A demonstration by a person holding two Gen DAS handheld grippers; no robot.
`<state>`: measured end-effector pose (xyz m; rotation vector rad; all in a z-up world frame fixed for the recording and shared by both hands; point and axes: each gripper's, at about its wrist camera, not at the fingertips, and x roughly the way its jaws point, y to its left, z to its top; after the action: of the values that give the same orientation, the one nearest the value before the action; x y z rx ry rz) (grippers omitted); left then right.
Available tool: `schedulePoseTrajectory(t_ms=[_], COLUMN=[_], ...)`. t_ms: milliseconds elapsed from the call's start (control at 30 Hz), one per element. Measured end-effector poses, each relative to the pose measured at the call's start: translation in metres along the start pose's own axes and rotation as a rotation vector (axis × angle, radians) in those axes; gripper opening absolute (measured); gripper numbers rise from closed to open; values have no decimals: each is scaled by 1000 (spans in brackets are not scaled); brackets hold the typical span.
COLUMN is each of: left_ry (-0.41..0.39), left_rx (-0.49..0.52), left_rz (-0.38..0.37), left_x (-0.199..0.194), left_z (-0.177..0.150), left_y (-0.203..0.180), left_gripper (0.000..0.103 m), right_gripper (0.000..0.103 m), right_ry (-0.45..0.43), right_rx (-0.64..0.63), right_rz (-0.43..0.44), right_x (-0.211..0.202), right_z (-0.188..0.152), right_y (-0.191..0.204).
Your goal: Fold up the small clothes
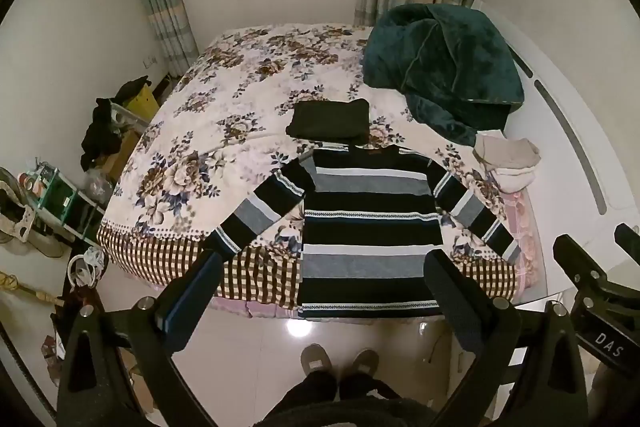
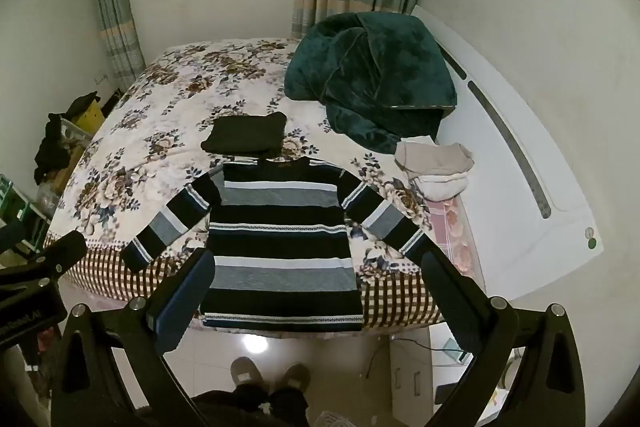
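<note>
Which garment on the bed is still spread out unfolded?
The striped sweater, lying flat with both sleeves out at the bed's near edge. The black garment beyond it is folded; the beige clothes are piled.

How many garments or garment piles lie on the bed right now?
3, not counting the green blanket: striped sweater spread at the near edge, folded black garment behind its collar, beige pile at right, possibly several pieces.

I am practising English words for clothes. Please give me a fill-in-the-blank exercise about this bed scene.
1. The striped sweater lies flat with both sleeves spread ____.
2. Just beyond its collar sits a folded ____ garment.
3. Both the left gripper and the right gripper are ____ and hold nothing.
4. The crumpled blanket is dark ____.

Missing words: out; black; open; green
</note>
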<state>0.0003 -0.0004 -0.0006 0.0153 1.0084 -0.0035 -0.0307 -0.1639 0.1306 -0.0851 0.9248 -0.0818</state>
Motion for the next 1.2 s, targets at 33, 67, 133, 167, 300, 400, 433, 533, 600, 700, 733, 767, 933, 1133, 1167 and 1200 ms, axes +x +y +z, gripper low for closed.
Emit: schedulePoseTrajectory(t_ms=[33, 67, 133, 167, 300, 400, 433, 533, 600, 700, 733, 767, 933, 1133, 1167, 1200], left_ry=[-5, -4, -3, -3, -10, -13, -13, -13, -16, -19, -21, -22, -25, -23, -24, -23], left_rx=[1, 3, 3, 2, 2, 2, 3, 1, 1, 0, 0, 0, 1, 7, 6, 6], left_rz=[0, 1, 0, -1, -3, -4, -4, -5, -4, -3, -1, 0, 0, 2, 1, 1], left_x=[0, 0, 0, 1, -2, -1, -1, -4, -4, -4, -4, -4, -6, -13, -13, -14], left_z=[0, 0, 1, 1, 4, 7, 7, 12, 9, 8, 8, 8, 12, 34, 34, 38], left_y=[0, -1, -2, -2, 3, 4, 5, 5, 3, 3, 2, 3, 6, 5, 5, 5], left_gripper=[103, 103, 103, 103, 103, 103, 103, 103, 103, 103, 103, 103, 103, 103, 103, 103], right_gripper=[103, 103, 103, 103, 103, 103, 103, 103, 103, 103, 103, 103, 103, 103, 103, 103], right_ry=[16, 15, 18, 17, 15, 12, 12, 11, 10, 7, 6, 4, 1, -3, -3, -3], right_rx=[-8, -7, -5, -4, -3, -4, -4, -2, -2, 0, 0, 0, 3, 6, 6, 5], right_rz=[-6, -5, -2, -2, 6, 8, 7, 8, 9, 11, 11, 11, 13, 16, 17, 18], right_x=[1, 1, 2, 2, 3, 4, 5, 5, 6, 6, 0, -1, -7, -7, -7, -8], right_z=[0, 0, -1, -1, -3, -4, -4, -5, -6, -7, -4, -4, 3, 3, 3, 4], right_y=[0, -1, -2, -2, -5, -7, -7, -9, -10, -12, -5, -4, -7, -6, -7, -6])
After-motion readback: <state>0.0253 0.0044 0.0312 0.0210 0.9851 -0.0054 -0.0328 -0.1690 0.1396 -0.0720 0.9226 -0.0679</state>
